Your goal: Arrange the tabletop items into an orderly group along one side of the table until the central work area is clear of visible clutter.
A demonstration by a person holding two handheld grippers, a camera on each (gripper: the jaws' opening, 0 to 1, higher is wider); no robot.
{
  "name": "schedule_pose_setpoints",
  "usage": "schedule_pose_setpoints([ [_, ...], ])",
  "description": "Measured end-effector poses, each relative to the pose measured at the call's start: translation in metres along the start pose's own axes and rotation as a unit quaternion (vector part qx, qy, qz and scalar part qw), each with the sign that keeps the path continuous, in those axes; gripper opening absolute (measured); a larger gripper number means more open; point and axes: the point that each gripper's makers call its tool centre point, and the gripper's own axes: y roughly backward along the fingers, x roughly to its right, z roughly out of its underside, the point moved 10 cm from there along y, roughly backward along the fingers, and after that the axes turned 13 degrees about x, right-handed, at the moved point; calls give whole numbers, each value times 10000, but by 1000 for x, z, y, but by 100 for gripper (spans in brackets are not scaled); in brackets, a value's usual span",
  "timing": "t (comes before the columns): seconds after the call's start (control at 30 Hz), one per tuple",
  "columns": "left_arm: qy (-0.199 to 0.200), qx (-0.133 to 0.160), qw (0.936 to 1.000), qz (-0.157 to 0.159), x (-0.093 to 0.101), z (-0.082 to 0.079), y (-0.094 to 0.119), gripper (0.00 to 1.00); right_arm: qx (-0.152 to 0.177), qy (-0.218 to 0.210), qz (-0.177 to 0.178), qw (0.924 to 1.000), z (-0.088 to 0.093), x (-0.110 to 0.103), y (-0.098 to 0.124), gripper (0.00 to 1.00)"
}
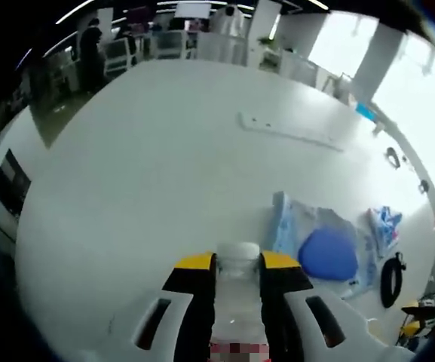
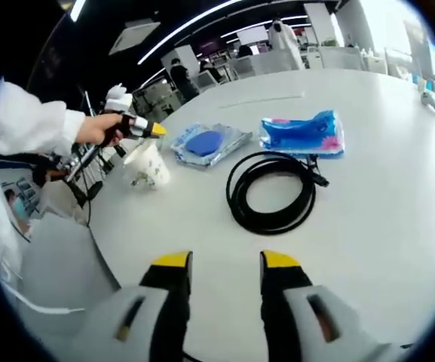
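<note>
- Bottle (image 1: 237, 290), clear plastic with a pale cap, is clamped between the jaws of the left gripper (image 1: 237, 264); in the right gripper view the same gripper (image 2: 143, 130) holds the bottle (image 2: 147, 164) at the bench edge, with a person's hand (image 2: 101, 128) and white sleeve (image 2: 29, 121) behind it.
- Right gripper (image 2: 221, 264) hangs over bare bench (image 2: 383, 226) with its jaws apart and nothing between them.
- Grouped so far, as I judge it: a clear bag with a blue round thing inside (image 2: 208, 142), a blue printed packet (image 2: 301, 134) and a coiled black cable (image 2: 271, 192) lie near one another on one side of the bench, the cable just in front of the packet, its end reaching the packet's edge.
- The bag (image 1: 324, 245) shows just beyond the held bottle in the left gripper view, so the bottle is close to joining that cluster but is not yet set down.
- Left to do, by my reading: release the bottle beside the bag, then gather the stray bits. A long pale strip (image 1: 289, 132) lies across the middle of the bench, and a small grey object (image 2: 430, 98) sits well apart near the far edge.
- The middle of the bench is mostly bare white surface otherwise.
</note>
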Motion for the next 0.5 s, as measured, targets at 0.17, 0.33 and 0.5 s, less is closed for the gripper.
schedule_pose_setpoints([
  [0.17, 152, 239, 9996, 90, -4, -4, 26, 16, 45, 94, -74, 9999, -2, -5, 7, 33],
  [0.33, 312, 532, 9981, 36, -10, -7, 56, 16, 87, 209, -176, 9996, -3, -10, 16, 34],
  [0.5, 509, 877, 9948, 89, -11, -9, 76, 16, 194, 248, -222, 9993, -6, -10, 25, 34],
])
